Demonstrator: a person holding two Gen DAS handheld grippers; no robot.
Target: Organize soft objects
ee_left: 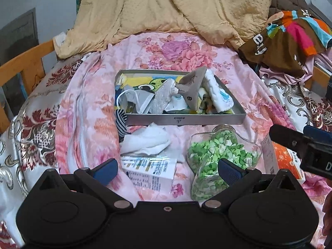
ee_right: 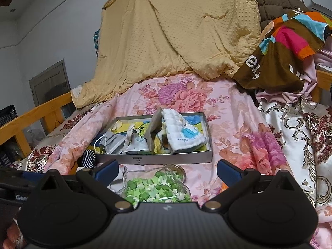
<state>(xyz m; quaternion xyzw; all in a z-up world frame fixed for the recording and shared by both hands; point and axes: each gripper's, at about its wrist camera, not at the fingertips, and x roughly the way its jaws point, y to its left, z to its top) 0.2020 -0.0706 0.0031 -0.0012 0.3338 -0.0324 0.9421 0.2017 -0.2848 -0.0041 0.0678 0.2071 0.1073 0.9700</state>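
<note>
Left wrist view first: we see our left gripper (ee_left: pixel 167 169) with its blue-padded fingers (ee_left: pixel 105 170) spread wide apart and nothing between them, hovering over a printed white carton (ee_left: pixel 151 171) that lies flat on the pink floral bedsheet (ee_left: pixel 87 112). Just beyond the carton sits a crumpled white cloth (ee_left: pixel 146 141), and beside it to the right a clear star-shaped glass jar filled with green paper stars (ee_left: pixel 220 151) lies on its side. An orange and white box (ee_left: pixel 280 157) is partly hidden at the right edge behind our other gripper's black finger.

Farther back we find the shallow grey metal tray (ee_left: pixel 186 120) on the sheet — most of the soft things are already in it: a grey face mask with white ear loops (ee_left: pixel 134 99), a folded white quilted cloth with a blue print (ee_left: pixel 217 95), a grey-brown sock (ee_left: pixel 193 85) propped up against it, and a pale grey knitted piece (ee_left: pixel 162 98) leaning across the middle. A black-and-white striped sock (ee_left: pixel 121 122) lies outside, touching the tray's near left corner.

From the right wrist view, our right gripper (ee_right: pixel 167 170) is likewise open wide and empty, held above the jar of stars, with the tray just beyond it. A yellow dotted quilt (ee_right: pixel 176 31) is heaped behind the tray — a multicoloured brown garment (ee_right: pixel 280 58) lies to its right.
</note>
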